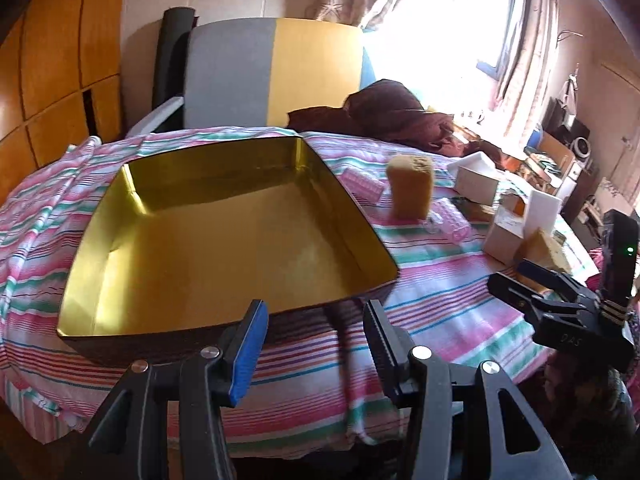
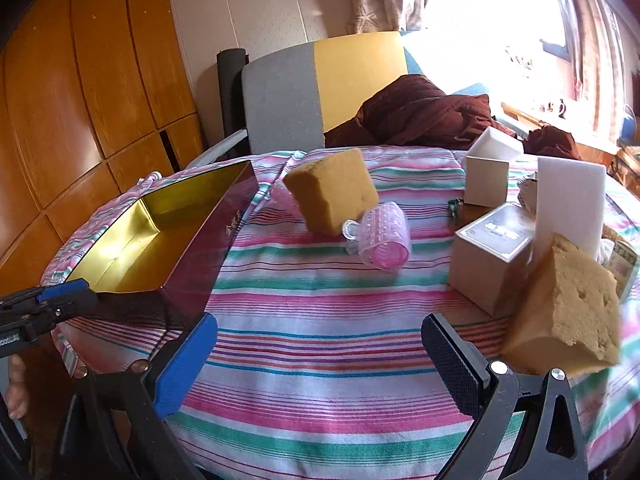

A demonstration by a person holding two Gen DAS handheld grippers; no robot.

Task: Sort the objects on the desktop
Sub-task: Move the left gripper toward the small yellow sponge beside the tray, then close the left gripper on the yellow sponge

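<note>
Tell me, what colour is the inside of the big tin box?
Shiny gold inside the tin box, clearest in the left wrist view.

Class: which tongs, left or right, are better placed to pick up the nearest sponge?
Probably the right tongs: they are open, with the nearest sponge just beside their right finger. The left tongs face the empty gold tin.

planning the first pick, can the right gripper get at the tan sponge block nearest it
Probably yes. The right gripper is open and empty, and the tan sponge block stands just beyond its right finger with bare striped tablecloth between; only the beige cardboard box crowds behind.
</note>
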